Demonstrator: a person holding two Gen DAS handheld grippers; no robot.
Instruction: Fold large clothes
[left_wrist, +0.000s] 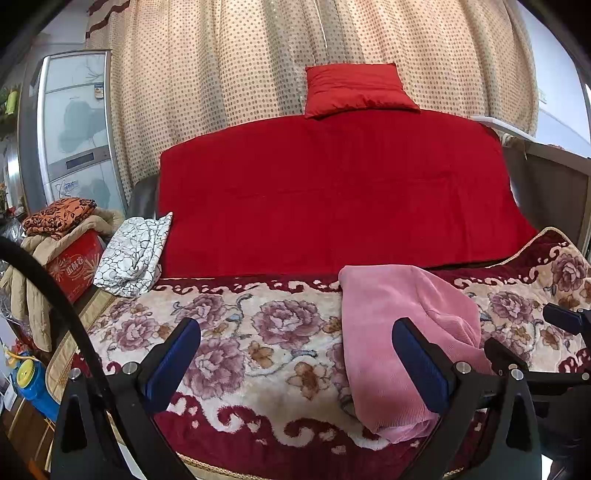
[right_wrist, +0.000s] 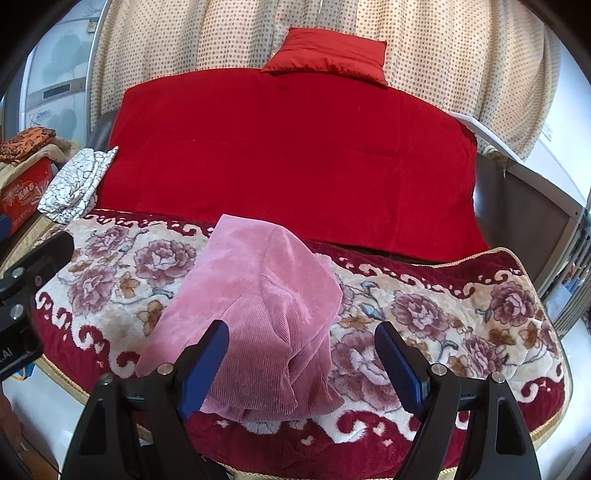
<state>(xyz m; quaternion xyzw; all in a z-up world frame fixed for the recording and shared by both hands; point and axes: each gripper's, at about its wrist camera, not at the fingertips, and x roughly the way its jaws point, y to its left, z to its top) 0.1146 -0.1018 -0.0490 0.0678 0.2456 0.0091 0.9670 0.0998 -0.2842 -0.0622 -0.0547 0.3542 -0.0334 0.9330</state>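
A pink corduroy garment lies crumpled on the flowered blanket at the front of the sofa; it also shows in the right wrist view. My left gripper is open and empty, hovering over the blanket just left of the garment, its right finger in front of the garment's edge. My right gripper is open and empty, hovering at the garment's near end. The right gripper's fingers show at the right of the left wrist view.
A red cover drapes the sofa back, with a red cushion on top. A white crackle-pattern cloth lies at the sofa's left end. A red box with clothes piled on it stands left. Dotted curtains hang behind.
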